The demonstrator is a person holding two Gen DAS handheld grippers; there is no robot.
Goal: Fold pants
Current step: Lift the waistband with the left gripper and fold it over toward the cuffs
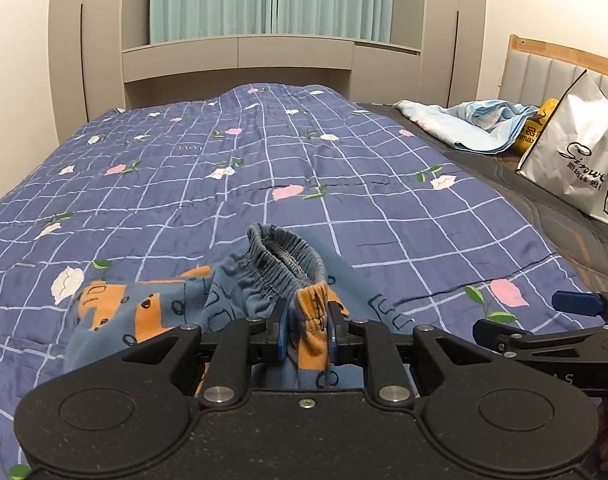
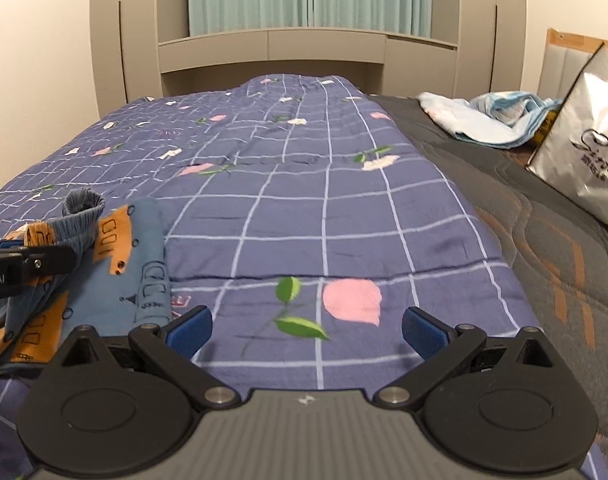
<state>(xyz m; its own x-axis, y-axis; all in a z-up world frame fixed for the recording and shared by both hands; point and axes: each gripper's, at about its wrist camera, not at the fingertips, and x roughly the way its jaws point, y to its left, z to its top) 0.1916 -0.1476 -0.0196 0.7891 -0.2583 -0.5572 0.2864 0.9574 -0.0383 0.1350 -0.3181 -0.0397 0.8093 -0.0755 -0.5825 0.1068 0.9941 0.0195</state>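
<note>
Left wrist view.
- Left tongs (image 1: 307, 330): nearly closed, blue pads pinching a bunched fold of the pants just below the waistband.
- Pants (image 1: 151, 312): small, blue with orange patches and dark printed outlines, lying crumpled on the bed at the near edge, spreading to the left of the tongs. The gathered elastic waistband (image 1: 281, 256) stands up in a loop just beyond the pads.
- Quilt (image 1: 263, 168): blue with a white grid and flowers, covering most of the bed.
- Right tongs (image 1: 576, 304): at the right edge, over the quilt, apart from the pants.
- White bag (image 1: 576, 152) and a pale blue cloth (image 1: 476, 120) at the far right, well apart from the work.

Right wrist view.
- Right tongs (image 2: 306, 330): wide open, holding nothing, only bare quilt (image 2: 344, 208) between the pads.
- Pants (image 2: 139, 264): to the left, just beside the left-hand pad, with the left tongs (image 2: 43, 258) clamped on them.

Handling, as a judgement: the cloth looks light, soft and limp, so it will sag and bunch wherever it is unsupported. It is neither fragile nor slippery. The elastic waistband is the firmest edge. The free tongs would best take it at the opposite side, so the garment can be stretched flat before folding.
</note>
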